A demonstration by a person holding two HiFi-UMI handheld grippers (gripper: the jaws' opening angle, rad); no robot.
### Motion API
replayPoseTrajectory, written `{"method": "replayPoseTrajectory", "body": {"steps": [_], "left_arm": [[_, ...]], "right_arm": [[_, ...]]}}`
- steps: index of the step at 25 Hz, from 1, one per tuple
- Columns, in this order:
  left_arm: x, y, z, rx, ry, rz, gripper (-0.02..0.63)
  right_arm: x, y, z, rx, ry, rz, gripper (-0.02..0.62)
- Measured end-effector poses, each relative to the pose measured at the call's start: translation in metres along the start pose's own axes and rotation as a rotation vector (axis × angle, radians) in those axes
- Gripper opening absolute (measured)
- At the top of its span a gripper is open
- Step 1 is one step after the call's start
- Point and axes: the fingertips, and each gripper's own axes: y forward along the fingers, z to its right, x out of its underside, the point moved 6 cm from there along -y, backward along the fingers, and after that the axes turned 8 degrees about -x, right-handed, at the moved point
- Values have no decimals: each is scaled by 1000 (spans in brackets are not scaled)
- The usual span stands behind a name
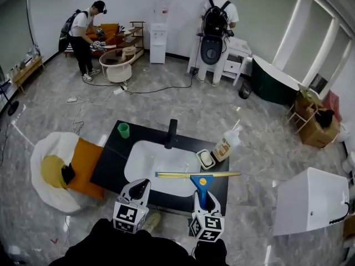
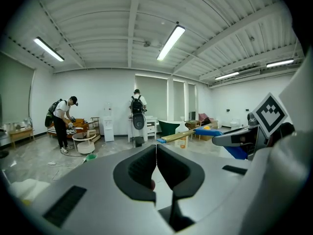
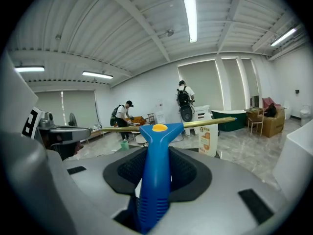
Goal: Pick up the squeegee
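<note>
Clamping squeegee – right gripper closed on handle, blade ahead of jaws | left gripper closed, empty | likely light, rigid – grip mid-handle

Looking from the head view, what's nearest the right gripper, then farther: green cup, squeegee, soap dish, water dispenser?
1. squeegee: held in the right gripper.
2. soap dish: just beyond it.
3. green cup: far left corner of the counter.
4. water dispenser: far across the room.
</note>
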Motion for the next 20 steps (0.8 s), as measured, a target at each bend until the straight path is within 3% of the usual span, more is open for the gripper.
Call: {"method": "replayPoseTrajectory", "body": {"steps": [12,20], "left_arm": [[35,-75,12,-161,-58,-16,25],[45,-93,19,-213,-76,-14,25]], "right_arm": [[29,-25,-25,-149,-62,-61,147],[35,-34,-27,-190,-84,-53,147]]}}
